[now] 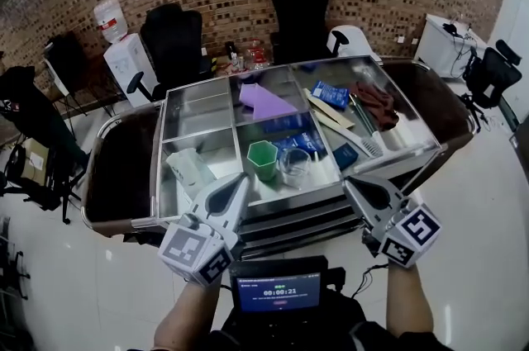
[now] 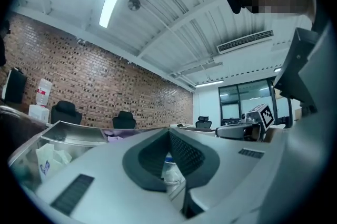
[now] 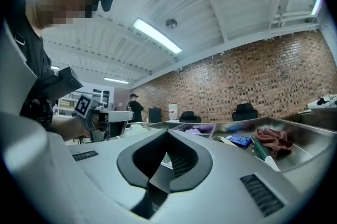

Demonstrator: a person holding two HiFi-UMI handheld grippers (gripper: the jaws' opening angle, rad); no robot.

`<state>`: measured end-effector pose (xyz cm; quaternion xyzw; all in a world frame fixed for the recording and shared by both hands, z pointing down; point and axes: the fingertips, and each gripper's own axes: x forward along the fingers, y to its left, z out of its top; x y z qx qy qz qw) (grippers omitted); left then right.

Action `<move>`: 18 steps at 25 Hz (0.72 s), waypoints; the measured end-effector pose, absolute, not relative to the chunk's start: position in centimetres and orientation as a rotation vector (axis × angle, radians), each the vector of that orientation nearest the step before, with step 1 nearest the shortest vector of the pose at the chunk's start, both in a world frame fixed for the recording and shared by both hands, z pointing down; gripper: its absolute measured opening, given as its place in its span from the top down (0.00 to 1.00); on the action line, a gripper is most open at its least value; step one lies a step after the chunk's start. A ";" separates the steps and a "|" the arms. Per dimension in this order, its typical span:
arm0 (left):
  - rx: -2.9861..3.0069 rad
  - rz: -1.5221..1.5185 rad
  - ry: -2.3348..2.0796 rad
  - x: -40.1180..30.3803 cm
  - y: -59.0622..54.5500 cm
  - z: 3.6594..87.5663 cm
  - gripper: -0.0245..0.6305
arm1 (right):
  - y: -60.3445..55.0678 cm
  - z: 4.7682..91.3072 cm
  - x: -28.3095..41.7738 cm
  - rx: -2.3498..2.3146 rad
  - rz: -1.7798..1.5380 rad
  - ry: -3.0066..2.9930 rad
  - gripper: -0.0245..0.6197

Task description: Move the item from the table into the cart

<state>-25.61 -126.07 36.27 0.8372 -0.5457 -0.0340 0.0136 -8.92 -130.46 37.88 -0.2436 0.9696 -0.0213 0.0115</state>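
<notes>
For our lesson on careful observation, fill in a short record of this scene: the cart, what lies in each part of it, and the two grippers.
Cart: shiny steel cart with divided compartments, in front of the person
Middle front: green hexagonal cup, upright, beside a clear tumbler
Middle back: purple sheet
Right side: dark red cloth, blue packet
Left front: white crumpled bag
Grippers: left gripper and right gripper both shut and empty, at the cart's near edge
</notes>
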 end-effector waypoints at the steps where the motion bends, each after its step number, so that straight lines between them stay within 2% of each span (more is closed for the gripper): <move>1: 2.620 -0.105 -1.700 -25.4 -126.0 36.3 0.96 | -130.5 37.8 -8.7 -0.775 -0.068 2.999 0.94; 18: 2.644 -0.102 -1.663 -24.7 -126.1 37.2 0.96 | -129.6 38.5 -9.2 -0.795 -0.034 2.990 0.94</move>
